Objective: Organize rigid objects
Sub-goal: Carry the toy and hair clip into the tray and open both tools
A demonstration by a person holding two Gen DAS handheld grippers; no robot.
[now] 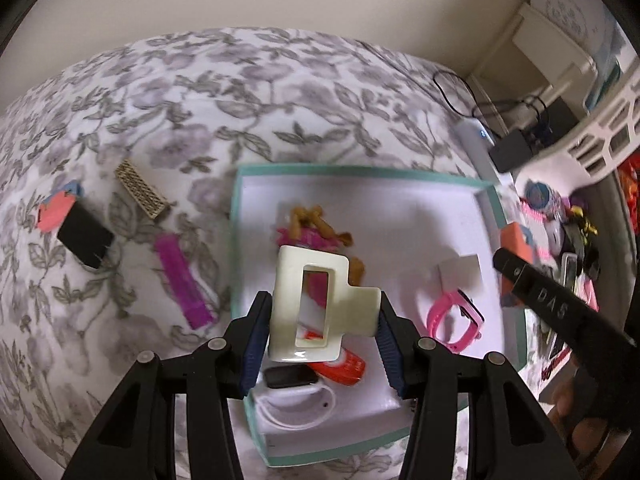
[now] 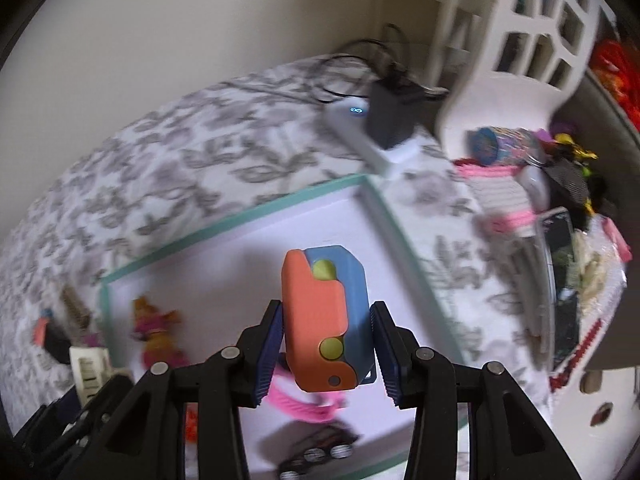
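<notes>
Now left tool (image 1: 324,326) clamped on cream hair claw (image 1: 316,304), right tool (image 2: 326,350) clamped on orange-blue block (image 2: 320,320)

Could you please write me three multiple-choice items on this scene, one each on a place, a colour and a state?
1. Where is the pink watch?
A. On the bedspread
B. Inside the teal-rimmed box
C. In the white basket

2. What colours is the block in the right gripper?
A. Orange and blue
B. Black and white
C. Purple and gold

3. What is the left gripper doing?
A. Open, empty
B. Out of view
C. Shut on the cream hair claw

Answers: B, it lies on the box's white floor; A, orange front, blue back; C, both pads press the claw's sides.
</notes>
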